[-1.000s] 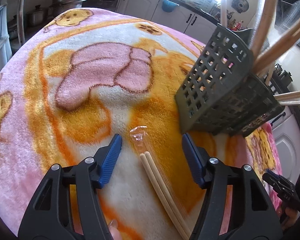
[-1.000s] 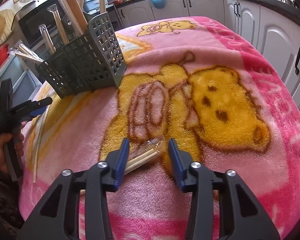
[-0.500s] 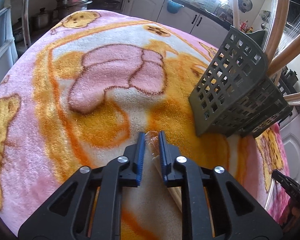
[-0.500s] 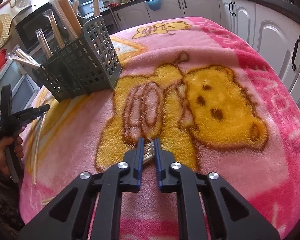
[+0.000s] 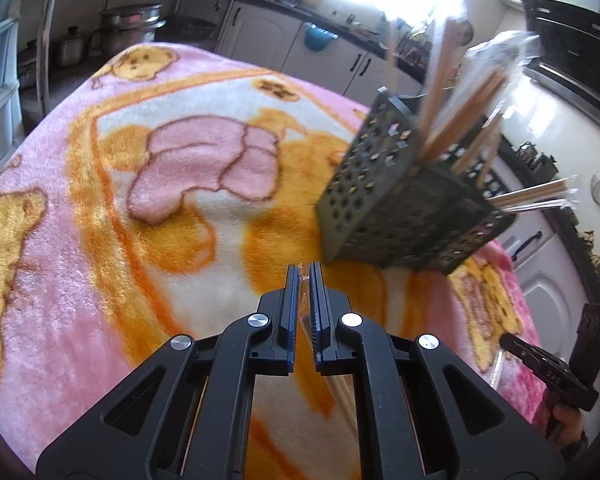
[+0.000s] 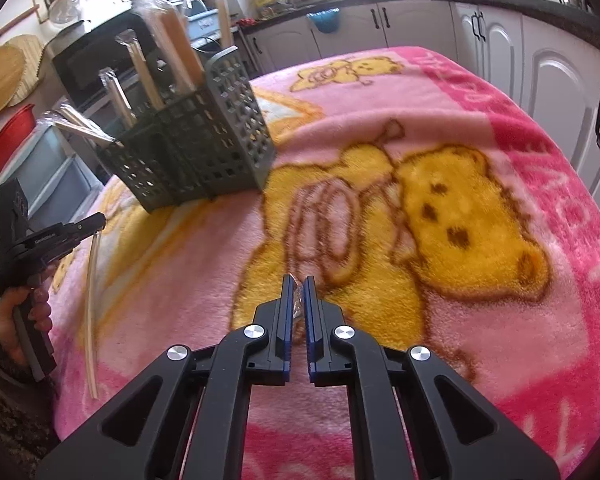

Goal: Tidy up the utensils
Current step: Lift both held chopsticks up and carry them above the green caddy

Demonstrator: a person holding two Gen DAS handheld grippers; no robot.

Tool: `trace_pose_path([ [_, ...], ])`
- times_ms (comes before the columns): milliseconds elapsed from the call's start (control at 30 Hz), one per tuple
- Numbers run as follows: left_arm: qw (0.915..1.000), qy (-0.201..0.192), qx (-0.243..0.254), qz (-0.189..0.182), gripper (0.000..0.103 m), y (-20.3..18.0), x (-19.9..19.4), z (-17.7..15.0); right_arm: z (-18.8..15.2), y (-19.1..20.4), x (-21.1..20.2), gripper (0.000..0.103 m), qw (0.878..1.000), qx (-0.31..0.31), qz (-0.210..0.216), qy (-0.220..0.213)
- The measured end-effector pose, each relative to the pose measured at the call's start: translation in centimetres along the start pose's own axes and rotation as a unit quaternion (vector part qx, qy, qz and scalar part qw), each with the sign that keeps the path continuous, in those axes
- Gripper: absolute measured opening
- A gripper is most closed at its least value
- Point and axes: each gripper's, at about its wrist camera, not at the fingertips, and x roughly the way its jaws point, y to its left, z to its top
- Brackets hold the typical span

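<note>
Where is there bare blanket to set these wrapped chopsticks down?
Free: the blanket right of the utensil caddy, out to the cabinets. Crowded: left of the caddy, where the left gripper dangles its chopsticks.

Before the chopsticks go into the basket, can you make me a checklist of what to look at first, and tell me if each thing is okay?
1. Left tongs pinch a wrapped chopstick pair: ok, they are closed on it.
2. Right tongs pinch a crinkly wrapper: ok, they are closed on its end.
3. Left pair is off the blanket: cannot tell; its far end is hidden in this view.
4. Grey basket stands upright: ok.
5. Room left in the basket: cannot tell; several wrapped pairs already stick out of it.
6. Clear way from the tongs to the basket: ok, only blanket lies between them.
</note>
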Motion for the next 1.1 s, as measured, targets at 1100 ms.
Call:
trace_pose_path([
  [1100,0.9847,-0.129,0.080,-0.086,0.003,-8.4,-10.4,2.9,4.7,11.4,-7.8,0.003,0.974,-0.159,0.077,-0.138],
])
